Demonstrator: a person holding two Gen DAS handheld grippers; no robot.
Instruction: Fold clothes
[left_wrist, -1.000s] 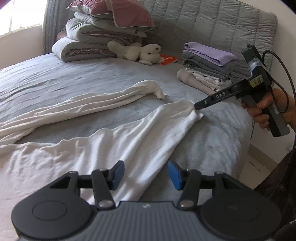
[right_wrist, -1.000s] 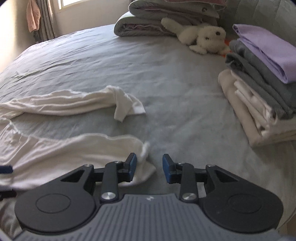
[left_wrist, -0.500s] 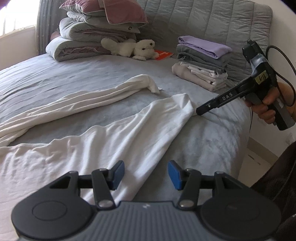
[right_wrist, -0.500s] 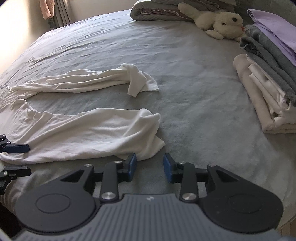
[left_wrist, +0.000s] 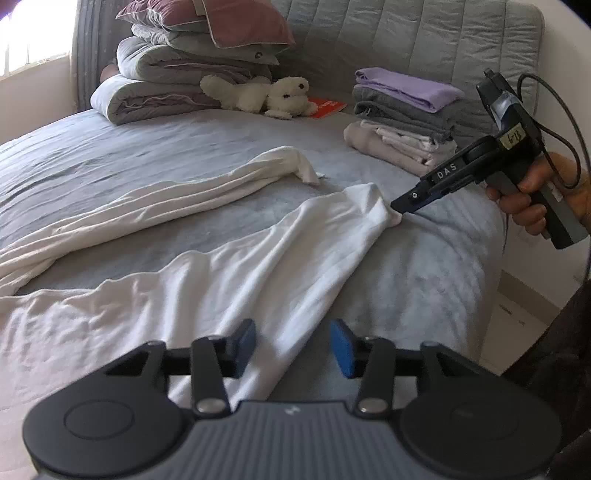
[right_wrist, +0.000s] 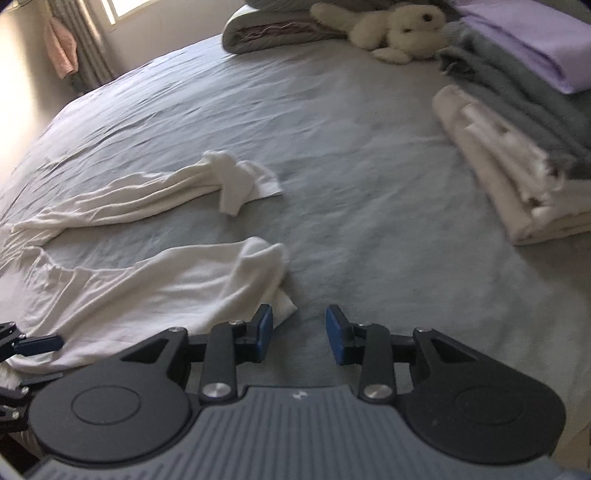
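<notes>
Garment: white long-legged piece (left_wrist: 229, 266) spread on the grey bed (left_wrist: 110, 147), long axis running from the near left toward the far right; both legs end toward the folded stack (left_wrist: 402, 122). Left tool (left_wrist: 291, 347): jaws closing, near leg's cloth lies under and between them, pads not yet pressing. Right tool (right_wrist: 299, 334): jaws parted, empty; near leg's end (right_wrist: 284, 306) sits just beside its left pad (right_wrist: 265, 330). From the left view, its tips touch that end.
</notes>
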